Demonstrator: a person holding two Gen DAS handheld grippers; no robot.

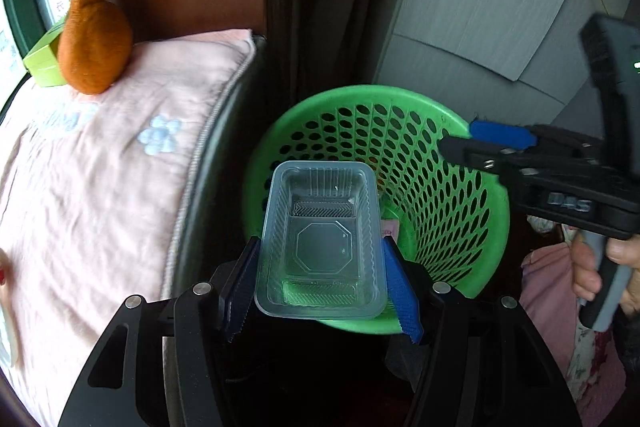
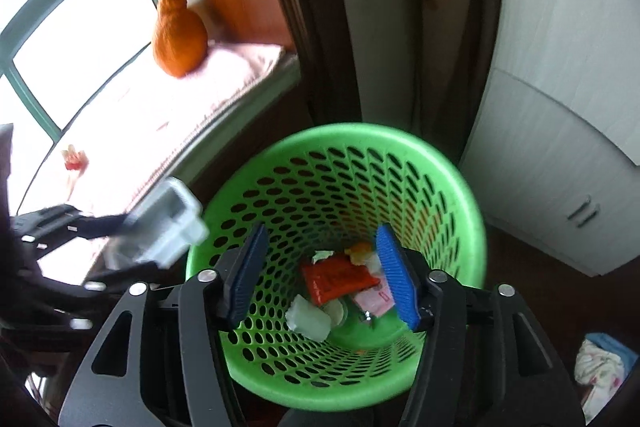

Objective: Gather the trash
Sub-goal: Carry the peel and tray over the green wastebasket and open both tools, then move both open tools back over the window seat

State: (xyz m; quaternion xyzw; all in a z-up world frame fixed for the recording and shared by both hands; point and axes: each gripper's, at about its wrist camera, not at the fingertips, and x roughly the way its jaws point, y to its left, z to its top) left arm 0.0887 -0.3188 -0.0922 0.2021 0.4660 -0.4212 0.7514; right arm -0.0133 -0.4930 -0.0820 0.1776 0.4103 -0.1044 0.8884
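Observation:
A clear plastic food tray (image 1: 320, 239) sits between the blue pads of my left gripper (image 1: 320, 247), which is shut on its long sides. The tray hangs over the near left rim of a green perforated basket (image 1: 440, 219). In the right wrist view the tray (image 2: 172, 223) and left gripper (image 2: 136, 243) appear blurred at the basket's left edge. My right gripper (image 2: 322, 235) stands open above the basket (image 2: 460, 179) with nothing between its pads. At the basket's bottom lie a red wrapper (image 2: 338, 281), a pink packet (image 2: 376, 301) and white scraps (image 2: 308, 321). The right gripper (image 1: 468, 143) also shows over the basket's right rim.
A pink cushioned window seat (image 1: 100, 167) lies left of the basket, with an orange plush (image 1: 94, 43) and a green box (image 1: 42, 59) on it. A small red scrap (image 2: 74, 159) lies on the seat. A white cabinet (image 2: 560, 147) stands right; a dark curtain (image 2: 340, 27) hangs behind.

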